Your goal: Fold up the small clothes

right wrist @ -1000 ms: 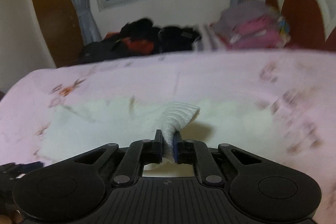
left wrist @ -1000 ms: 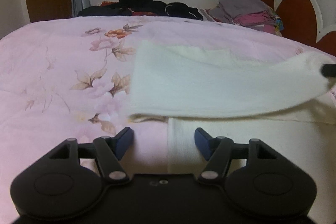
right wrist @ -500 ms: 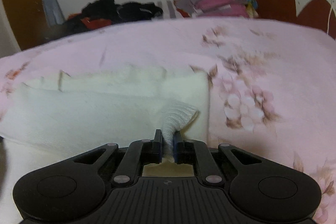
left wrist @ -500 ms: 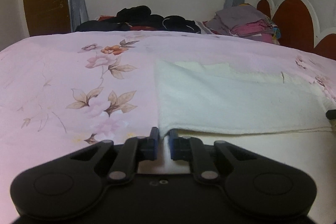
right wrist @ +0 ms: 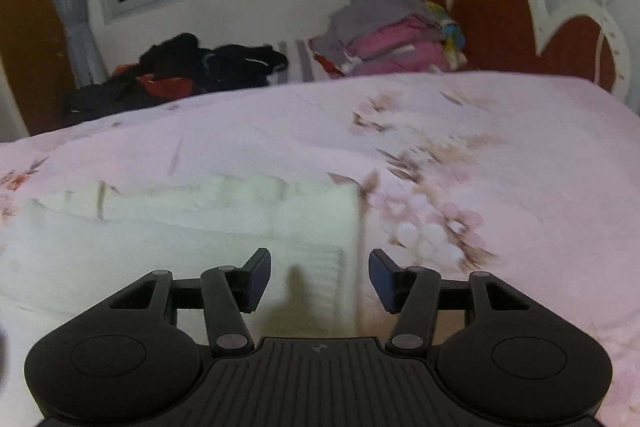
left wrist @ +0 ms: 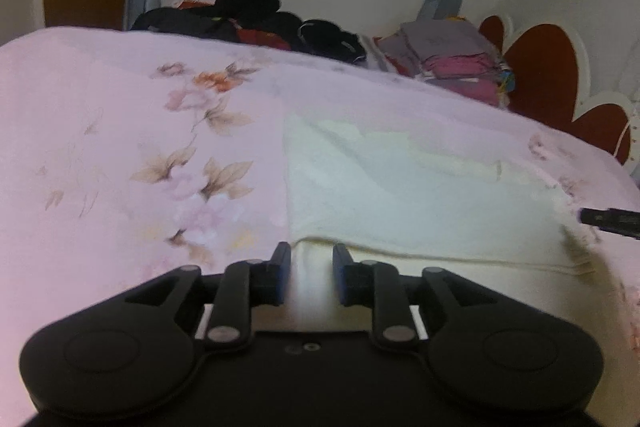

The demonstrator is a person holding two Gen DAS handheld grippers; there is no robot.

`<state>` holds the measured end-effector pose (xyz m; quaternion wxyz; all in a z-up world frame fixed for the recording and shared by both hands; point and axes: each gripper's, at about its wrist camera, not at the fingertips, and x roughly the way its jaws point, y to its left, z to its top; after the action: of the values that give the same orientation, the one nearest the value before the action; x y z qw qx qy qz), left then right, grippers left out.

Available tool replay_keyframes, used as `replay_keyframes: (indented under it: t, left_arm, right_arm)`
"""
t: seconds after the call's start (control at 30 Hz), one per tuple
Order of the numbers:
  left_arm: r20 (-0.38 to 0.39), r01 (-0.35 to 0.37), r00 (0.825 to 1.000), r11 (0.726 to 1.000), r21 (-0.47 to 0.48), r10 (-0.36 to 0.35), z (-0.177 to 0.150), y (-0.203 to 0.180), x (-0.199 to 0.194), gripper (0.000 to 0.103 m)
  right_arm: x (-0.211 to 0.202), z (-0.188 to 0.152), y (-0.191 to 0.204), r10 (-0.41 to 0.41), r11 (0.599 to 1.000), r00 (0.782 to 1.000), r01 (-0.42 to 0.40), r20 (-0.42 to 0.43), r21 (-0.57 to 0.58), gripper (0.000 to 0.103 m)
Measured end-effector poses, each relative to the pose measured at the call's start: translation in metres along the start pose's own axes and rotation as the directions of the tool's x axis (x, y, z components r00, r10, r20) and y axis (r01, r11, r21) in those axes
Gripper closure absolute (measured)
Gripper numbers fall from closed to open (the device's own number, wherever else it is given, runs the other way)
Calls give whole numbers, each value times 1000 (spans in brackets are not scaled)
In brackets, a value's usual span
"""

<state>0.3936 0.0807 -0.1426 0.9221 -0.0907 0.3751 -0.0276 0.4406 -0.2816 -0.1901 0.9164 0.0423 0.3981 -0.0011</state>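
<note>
A cream white cloth [left wrist: 420, 203] lies on the pink floral bedspread [left wrist: 120, 147], its upper half folded forward over the lower layer. My left gripper [left wrist: 310, 267] hovers at the cloth's near left corner. Its jaws are opening, a narrow gap shows, and the lower layer lies flat beneath without being pinched. My right gripper [right wrist: 318, 275] is over the cloth's [right wrist: 160, 239] right end. Its jaws are opening wide and nothing is held between them. One of its fingertips [left wrist: 608, 221] pokes into the left wrist view at the right edge.
A heap of dark clothes [left wrist: 248, 19] lies at the bed's far side. A stack of folded grey and pink garments [left wrist: 452, 59] sits beside it, near the red and white headboard [left wrist: 540, 75]. A window and curtains are behind.
The right gripper carried the pinched corner across, laid the fold flat and let go, its jaws spreading. The left gripper closed at the near left corner, then parted slightly and rose.
</note>
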Motion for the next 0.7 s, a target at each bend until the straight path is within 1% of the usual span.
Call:
replay_keyframes:
  t: [0.13, 0.2, 0.23, 0.3, 0.37, 0.47, 0.5, 0.53, 0.57, 0.6, 0.63, 0.67, 0.7]
  left_arm:
    - [-3, 53, 999, 998, -33, -53, 22, -17, 20, 77]
    - [4, 47, 999, 999, -6, -47, 29, -30, 36, 77]
    - [-3, 47, 999, 999, 2, -47, 33, -34, 46, 77]
    - [-33, 51, 998, 999, -12, -51, 37, -37, 68, 77]
    - [-39, 15, 999, 999, -29, -17, 41, -34, 89, 77]
    - [-10, -17, 1000, 999, -35, 16, 43, -23, 102, 79]
    - [-4, -31, 1000, 999, -28, 31, 44, -18, 104, 77]
    - [-2, -46, 999, 998, -31, 46, 44, -15, 104, 77]
    - [-6, -41, 999, 998, -52, 41, 43, -9, 104, 77]
    - [-6, -31, 1000, 997, -68, 31, 43, -5, 102, 77]
    - [-8, -31, 999, 997, -64, 31, 44, -4, 100, 77]
    - [-8, -36, 999, 998, -46, 36, 46, -7, 99, 79]
    - [-6, -39, 999, 999, -35, 39, 48, -10, 98, 77]
  right_arm:
    - [16, 2, 29, 43, 999, 999, -44, -26, -26, 48]
    - [22, 2, 39, 49, 998, 998, -50, -31, -32, 48]
    - [23, 2, 43, 55, 998, 998, -56, -33, -29, 48]
    - [28, 3, 50, 63, 997, 997, -65, -39, -33, 48]
    - [33, 3, 54, 58, 997, 998, -60, -40, -46, 48]
    - [43, 2, 50, 42, 998, 998, -45, -51, -53, 48]
    - [48, 0, 47, 24, 998, 998, -28, -63, -62, 48]
    - [54, -3, 43, -9, 997, 997, 3, -82, -78, 48]
    - [59, -6, 36, -31, 996, 995, 24, -92, -81, 48]
    - [60, -6, 29, -22, 998, 996, 17, -87, -59, 48]
    - [59, -4, 25, -24, 999, 996, 20, -89, -44, 48]
    - [58, -2, 24, -29, 999, 996, 26, -87, -42, 48]
    - [56, 0, 26, -33, 999, 997, 30, -75, -43, 48]
